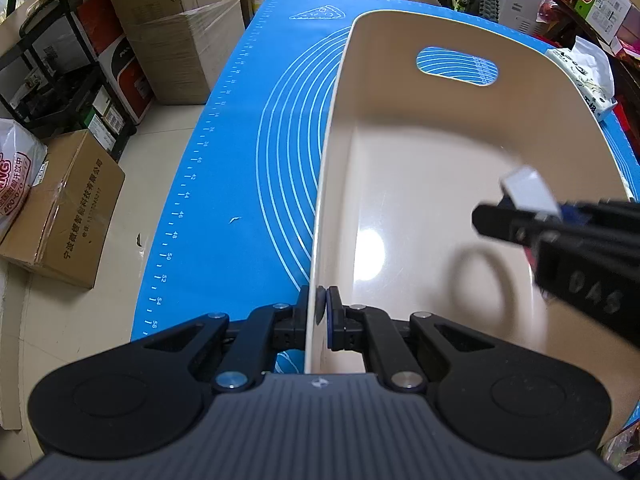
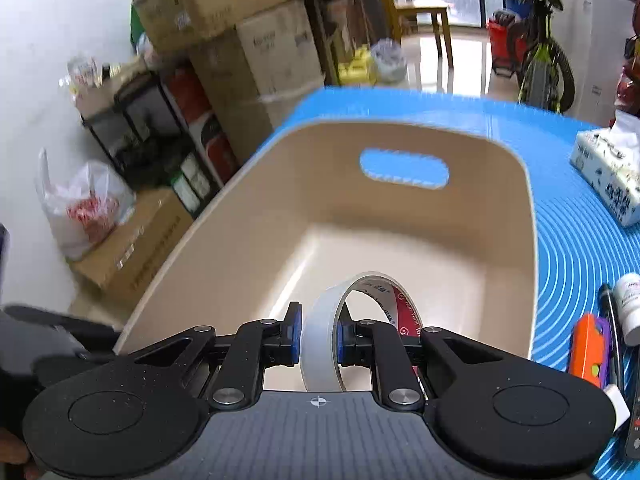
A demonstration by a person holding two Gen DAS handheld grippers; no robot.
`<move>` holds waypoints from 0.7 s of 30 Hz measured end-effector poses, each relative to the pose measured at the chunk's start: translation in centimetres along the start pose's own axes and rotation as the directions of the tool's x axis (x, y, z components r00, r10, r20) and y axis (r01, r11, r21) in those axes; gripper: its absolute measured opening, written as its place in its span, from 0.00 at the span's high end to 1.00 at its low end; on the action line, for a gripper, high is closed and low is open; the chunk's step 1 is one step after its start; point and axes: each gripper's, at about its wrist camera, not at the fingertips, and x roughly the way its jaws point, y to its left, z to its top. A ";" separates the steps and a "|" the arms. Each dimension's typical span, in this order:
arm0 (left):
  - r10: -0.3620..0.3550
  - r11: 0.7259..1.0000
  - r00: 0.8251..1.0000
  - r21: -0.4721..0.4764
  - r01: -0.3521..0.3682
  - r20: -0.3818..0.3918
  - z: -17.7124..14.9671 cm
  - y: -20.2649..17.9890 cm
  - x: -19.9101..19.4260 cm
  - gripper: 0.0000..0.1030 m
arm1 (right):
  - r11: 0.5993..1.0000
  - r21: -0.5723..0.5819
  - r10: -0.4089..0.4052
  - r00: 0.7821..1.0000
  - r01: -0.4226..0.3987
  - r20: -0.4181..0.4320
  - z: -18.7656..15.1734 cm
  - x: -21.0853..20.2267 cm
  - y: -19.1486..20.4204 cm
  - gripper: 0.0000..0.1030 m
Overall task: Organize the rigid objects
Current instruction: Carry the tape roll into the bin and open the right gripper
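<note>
The left gripper (image 1: 321, 312) has its jaws pinched on the near left rim of the beige bin (image 1: 400, 184), one pad inside the wall and one outside. Above the bin's near floor the right gripper (image 2: 318, 330) clamps a roll of tape (image 2: 320, 344) by its white band, the roll standing on edge with its open core facing sideways across the bin (red printing inside the core is too blurred to read). In the left view the roll is a smeared white patch (image 1: 530, 192). Beyond the bin's handle slot lies the blue mat (image 1: 240, 160), with ruler numerals along its edge. Right of the bin, a tissue box (image 2: 604, 176) is partly cut off.
</note>
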 end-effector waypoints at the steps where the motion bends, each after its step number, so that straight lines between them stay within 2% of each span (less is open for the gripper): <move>1: 0.000 1.000 1.000 0.001 0.000 0.001 0.0 0.0 0.0 0.93 | 1.000 -0.003 -0.005 1.000 0.005 -0.016 -0.2 0.3 0.0 0.75; 8: -0.008 1.000 1.000 0.001 0.008 -0.002 0.0 0.2 0.0 0.93 | 1.000 0.019 -0.023 0.996 0.025 -0.088 -1.0 1.0 -0.6 0.71; 9: -0.009 1.000 1.000 0.000 0.009 -0.001 0.0 0.2 0.0 0.93 | 0.999 0.021 -0.026 0.996 0.028 -0.088 -0.9 1.0 -0.8 0.60; 12: -0.009 1.000 1.000 0.004 0.009 0.002 0.0 0.2 0.0 0.93 | 0.999 0.009 -0.031 0.999 0.031 -0.042 -0.9 -0.2 -0.9 0.40; 15: -0.004 1.000 1.000 0.016 0.004 0.003 0.0 0.1 0.0 0.93 | 0.999 -0.017 -0.028 1.000 0.028 0.011 -0.6 -1.7 -1.0 0.37; 21: -0.001 1.000 1.000 0.017 0.001 0.004 0.0 -0.1 0.1 0.93 | 1.000 0.021 -0.011 0.997 0.009 0.076 0.2 -4.4 -2.5 0.31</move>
